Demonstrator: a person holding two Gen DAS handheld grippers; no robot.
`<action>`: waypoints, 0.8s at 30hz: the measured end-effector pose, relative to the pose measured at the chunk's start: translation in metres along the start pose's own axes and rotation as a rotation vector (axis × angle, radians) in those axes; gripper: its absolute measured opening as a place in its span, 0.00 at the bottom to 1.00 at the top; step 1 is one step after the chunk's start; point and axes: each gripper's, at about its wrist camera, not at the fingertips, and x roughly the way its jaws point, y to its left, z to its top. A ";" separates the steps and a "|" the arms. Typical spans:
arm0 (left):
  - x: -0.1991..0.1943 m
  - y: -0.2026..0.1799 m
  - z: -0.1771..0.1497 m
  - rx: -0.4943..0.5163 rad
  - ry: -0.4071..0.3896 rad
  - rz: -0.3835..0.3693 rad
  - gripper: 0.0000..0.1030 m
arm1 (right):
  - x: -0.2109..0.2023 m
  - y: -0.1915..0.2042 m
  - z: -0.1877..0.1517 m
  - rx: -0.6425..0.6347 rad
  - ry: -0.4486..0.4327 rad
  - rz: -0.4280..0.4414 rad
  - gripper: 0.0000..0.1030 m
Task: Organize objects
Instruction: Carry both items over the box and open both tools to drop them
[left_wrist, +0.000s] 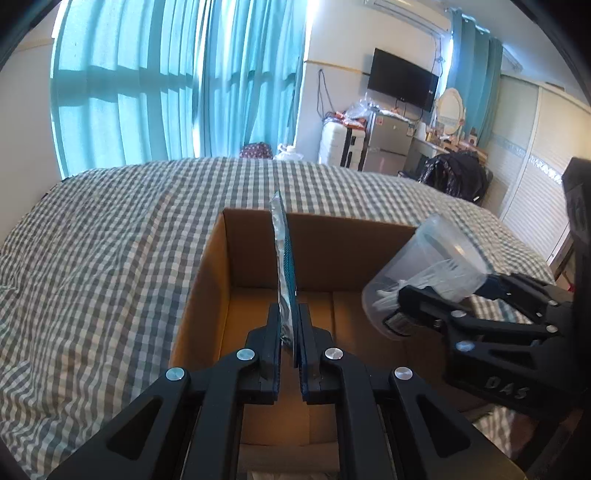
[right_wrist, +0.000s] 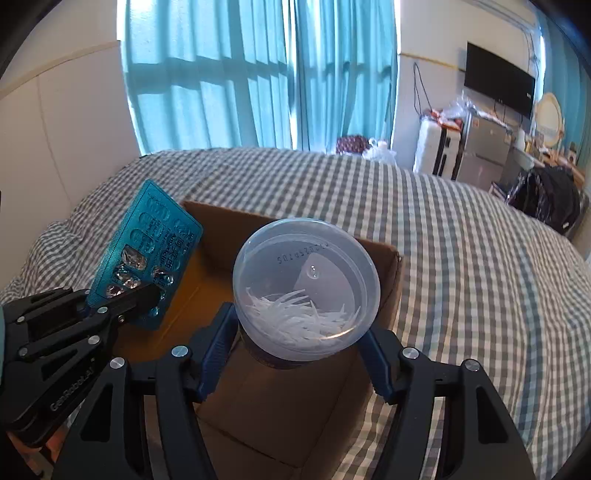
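An open cardboard box (left_wrist: 317, 236) (right_wrist: 384, 295) sits on the checked bed. My left gripper (left_wrist: 290, 321) (right_wrist: 122, 299) is shut on a teal blister pack of pills (left_wrist: 284, 258) (right_wrist: 147, 247), held on edge above the box's left half. My right gripper (right_wrist: 301, 332) (left_wrist: 417, 295) is shut on a clear plastic tub (right_wrist: 306, 284) (left_wrist: 428, 273) with white picks inside, tilted over the box's right half. The box's floor shows bare cardboard between the grippers.
The grey-and-white checked bedspread (left_wrist: 110, 240) (right_wrist: 461, 240) surrounds the box. Teal curtains (left_wrist: 166, 81) hang behind the bed. A suitcase (left_wrist: 338, 142), small fridge (left_wrist: 388, 144), TV (left_wrist: 402, 79) and dresser stand at the far right wall.
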 end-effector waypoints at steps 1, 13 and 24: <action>0.003 0.000 -0.001 0.002 0.007 0.005 0.07 | -0.001 -0.003 0.000 0.011 -0.004 0.003 0.63; -0.039 -0.003 -0.013 -0.035 0.012 -0.004 0.66 | -0.081 -0.008 -0.004 0.033 -0.102 -0.034 0.80; -0.151 -0.006 -0.025 0.042 -0.129 0.156 0.91 | -0.218 0.022 -0.032 -0.033 -0.214 -0.095 0.87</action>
